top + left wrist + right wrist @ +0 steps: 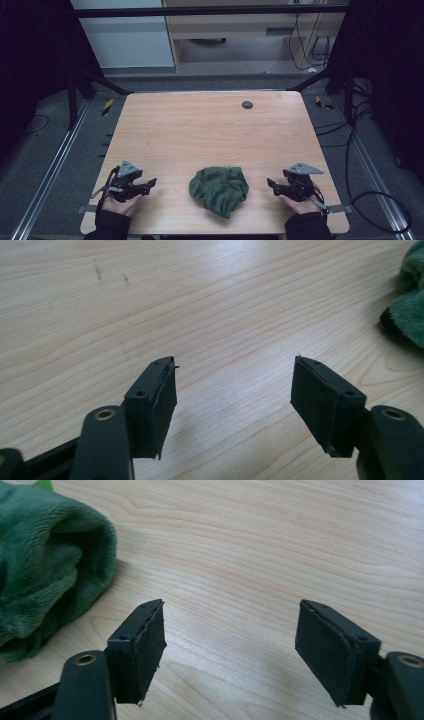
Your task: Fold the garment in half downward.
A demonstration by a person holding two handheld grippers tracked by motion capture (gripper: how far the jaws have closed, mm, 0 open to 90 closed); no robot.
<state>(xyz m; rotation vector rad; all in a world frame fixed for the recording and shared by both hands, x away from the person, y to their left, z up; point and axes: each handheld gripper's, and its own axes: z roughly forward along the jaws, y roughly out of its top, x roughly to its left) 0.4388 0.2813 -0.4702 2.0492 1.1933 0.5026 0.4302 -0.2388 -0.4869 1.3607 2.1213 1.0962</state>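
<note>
Jaws first, since they sit nearest me: on my left gripper (232, 390) the two black pads stand wide apart with bare wood between them, and the right gripper (230, 632) is the same, spread wide over the table (210, 125) and holding nothing; I judge the step in hand to be the reach for the green cloth (219, 190), which lies crumpled in a soft mound near the front edge, between my two hands and apart from both.

To do it well I would keep both pairs of jaws spread and low, bring each in from its own side, and aim for a loose outer fold rather than the thick middle of the heap; plush fabric bunches, so a pinch on one clear edge should lift more cleanly than a bite into several layers.

From the left gripper view the cloth (410, 305) sits off at the far right edge, well clear of the pads; from the right gripper view the cloth (45, 565) is closer, just beyond and to the left of the near jaw, not yet between them.
</note>
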